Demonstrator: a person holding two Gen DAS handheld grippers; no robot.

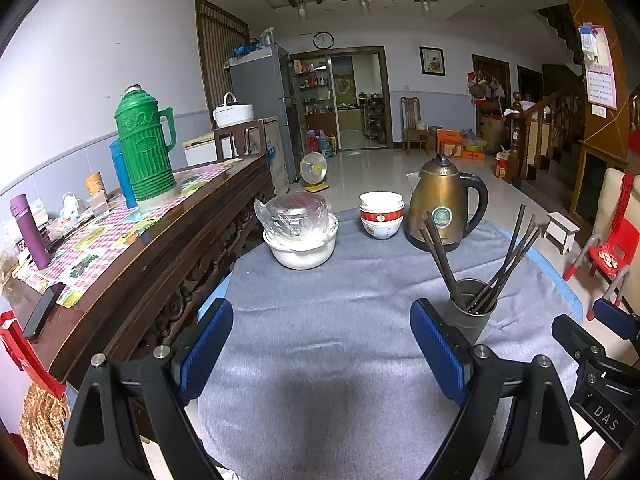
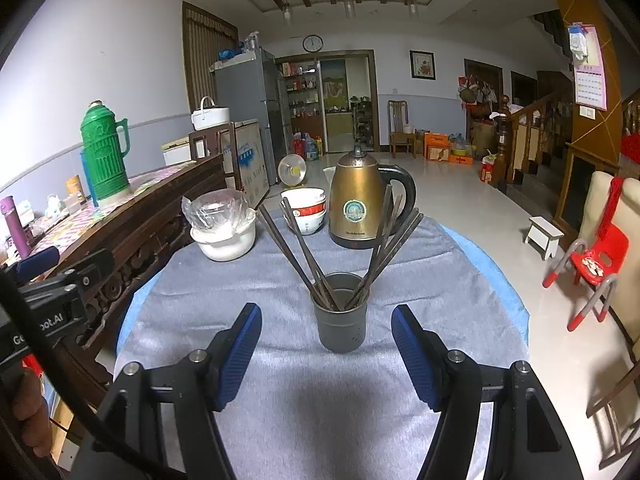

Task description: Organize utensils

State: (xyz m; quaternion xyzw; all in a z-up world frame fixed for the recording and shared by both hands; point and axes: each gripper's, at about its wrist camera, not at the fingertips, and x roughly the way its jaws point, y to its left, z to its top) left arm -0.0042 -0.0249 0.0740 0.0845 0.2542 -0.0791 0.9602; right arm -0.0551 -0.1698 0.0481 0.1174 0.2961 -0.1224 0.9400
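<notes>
A dark grey metal holder (image 2: 341, 314) stands upright on the grey cloth of the round table (image 2: 208, 292), with several dark chopsticks (image 2: 298, 254) fanned out of it. My right gripper (image 2: 326, 346) is open, its blue pads just short of the holder on either side, touching nothing. In the left wrist view the same holder (image 1: 470, 314) with its chopsticks (image 1: 508, 256) stands just right of my right-hand pad. My left gripper (image 1: 322, 346) is open over bare cloth with nothing between its fingers.
At the table's far side stand a brass kettle (image 2: 360, 208), stacked red-and-white bowls (image 2: 306, 210) and a plastic-covered white pot (image 2: 224, 230). A wooden sideboard (image 1: 132, 264) with a green flask (image 1: 146, 148) borders the left. A red chair (image 2: 596, 264) and white stool (image 2: 544, 236) stand right.
</notes>
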